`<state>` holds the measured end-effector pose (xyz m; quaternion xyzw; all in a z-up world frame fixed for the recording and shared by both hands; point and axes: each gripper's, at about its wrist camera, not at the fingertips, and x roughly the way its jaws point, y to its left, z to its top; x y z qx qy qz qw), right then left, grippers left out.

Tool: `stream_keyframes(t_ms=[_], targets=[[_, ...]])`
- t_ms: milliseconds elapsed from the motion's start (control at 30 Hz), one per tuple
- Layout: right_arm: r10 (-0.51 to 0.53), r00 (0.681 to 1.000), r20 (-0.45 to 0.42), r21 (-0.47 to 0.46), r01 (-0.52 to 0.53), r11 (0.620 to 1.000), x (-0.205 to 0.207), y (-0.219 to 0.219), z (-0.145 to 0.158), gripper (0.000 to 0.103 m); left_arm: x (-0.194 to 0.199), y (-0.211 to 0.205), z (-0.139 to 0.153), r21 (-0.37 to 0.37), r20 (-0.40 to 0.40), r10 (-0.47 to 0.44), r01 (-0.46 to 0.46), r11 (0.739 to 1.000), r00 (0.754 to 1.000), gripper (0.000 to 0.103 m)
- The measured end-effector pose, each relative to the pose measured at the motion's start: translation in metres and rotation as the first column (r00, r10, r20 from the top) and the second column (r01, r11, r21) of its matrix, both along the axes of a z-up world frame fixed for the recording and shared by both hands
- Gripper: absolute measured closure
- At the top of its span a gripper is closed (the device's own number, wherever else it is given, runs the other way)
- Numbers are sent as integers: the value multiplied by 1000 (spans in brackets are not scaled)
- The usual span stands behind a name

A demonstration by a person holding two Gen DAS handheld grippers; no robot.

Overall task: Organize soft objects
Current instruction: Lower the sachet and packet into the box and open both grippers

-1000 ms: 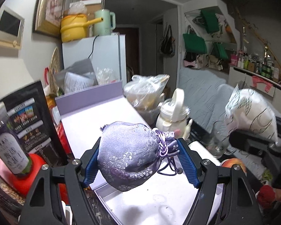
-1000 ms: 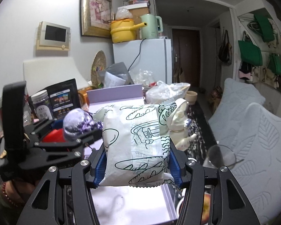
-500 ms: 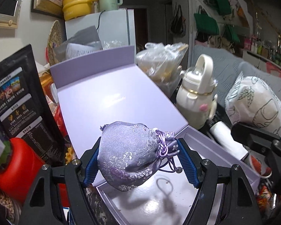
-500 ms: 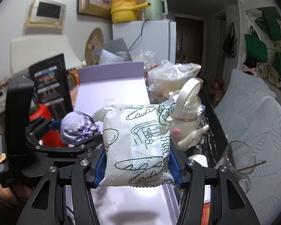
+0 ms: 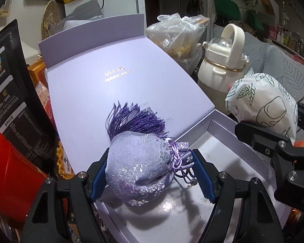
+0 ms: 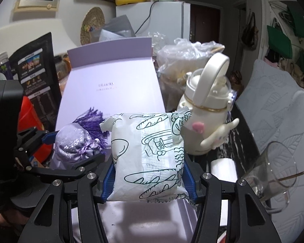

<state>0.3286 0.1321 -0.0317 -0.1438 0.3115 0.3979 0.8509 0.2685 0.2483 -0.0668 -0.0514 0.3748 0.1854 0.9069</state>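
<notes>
My left gripper (image 5: 150, 174) is shut on a lilac drawstring pouch (image 5: 139, 168) with a purple tassel (image 5: 135, 121), held just above the floor of an open lavender box (image 5: 243, 162). The pouch also shows in the right wrist view (image 6: 75, 143). My right gripper (image 6: 148, 174) is shut on a white printed bread packet (image 6: 148, 156), held over the box's near end (image 6: 141, 218). In the left wrist view the packet (image 5: 261, 103) hangs above the box's right wall. The box's lid (image 5: 121, 77) lies open behind.
A cream bottle with a loop handle (image 6: 208, 113) stands right of the box, with a clear plastic bag (image 6: 188, 56) behind it. A glass cup (image 6: 271, 174) lies at the right. A black snack pouch (image 6: 34, 77) and a red container (image 5: 10, 178) stand on the left.
Both grippers have dropped lower and forward toward the box. The pouch's tassel has swung up into view over the lid. Both still hold their loads.
</notes>
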Motion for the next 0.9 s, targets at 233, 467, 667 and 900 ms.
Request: stream_keyframes(t_ms=[233, 467, 667, 900], targets=[[1, 1000, -1, -33, -1, 999, 1, 7, -10, 47, 7, -3, -10, 25, -27, -12, 13, 1000, 1000, 26], [8, 999, -31, -44, -10, 999, 4, 13, -17, 47, 5, -4, -11, 33, -45, 4, -2, 999, 999, 20], [25, 998, -49, -64, -28, 998, 6, 18, -21, 45, -1, -1, -12, 31, -66, 36, -34, 999, 997, 19], [9, 995, -104, -88, -18, 996, 12, 18, -28, 38, -5, -4, -13, 39, -79, 37, -34, 999, 996, 19]])
